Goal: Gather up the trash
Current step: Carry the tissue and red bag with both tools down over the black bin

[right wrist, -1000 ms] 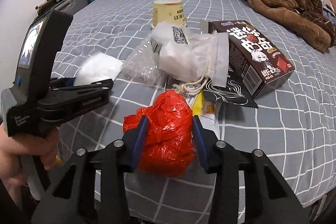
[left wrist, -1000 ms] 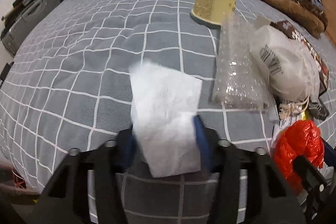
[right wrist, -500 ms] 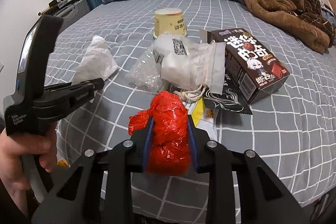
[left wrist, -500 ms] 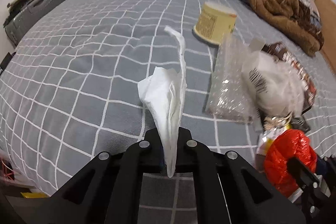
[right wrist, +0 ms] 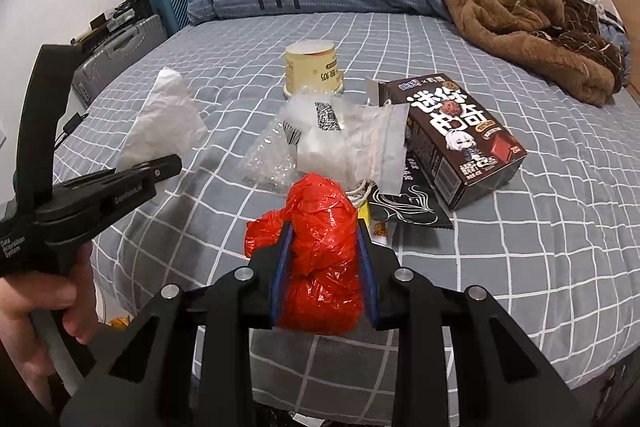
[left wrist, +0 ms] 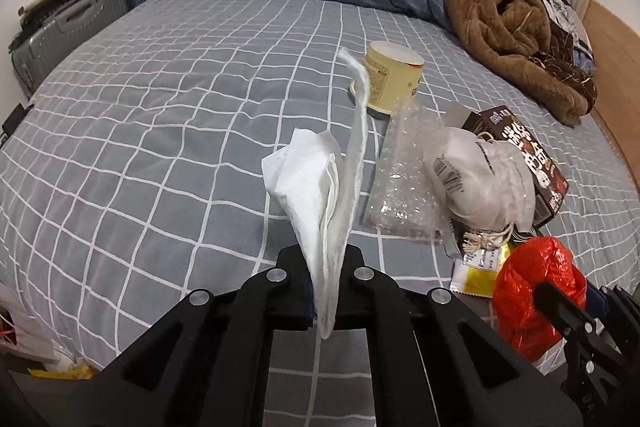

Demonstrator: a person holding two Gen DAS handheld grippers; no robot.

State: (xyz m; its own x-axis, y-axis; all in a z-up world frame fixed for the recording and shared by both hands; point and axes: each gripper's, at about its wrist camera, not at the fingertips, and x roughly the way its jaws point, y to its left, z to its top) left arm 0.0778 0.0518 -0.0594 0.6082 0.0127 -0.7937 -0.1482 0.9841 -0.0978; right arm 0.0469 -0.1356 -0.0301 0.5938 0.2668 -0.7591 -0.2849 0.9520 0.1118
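Left claw (left wrist: 326, 291) pinches white tissue (left wrist: 320, 187) upright, tip up.

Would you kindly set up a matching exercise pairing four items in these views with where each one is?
Items:
1. tissue
2. red bag
3. cup
4. brown box

Places:
A. lying on the bed, at the right of the pile
B. pinched in the left gripper
C. standing on the bed behind the pile
D. clamped in the right gripper

Pairs: 1-B, 2-D, 3-C, 4-A
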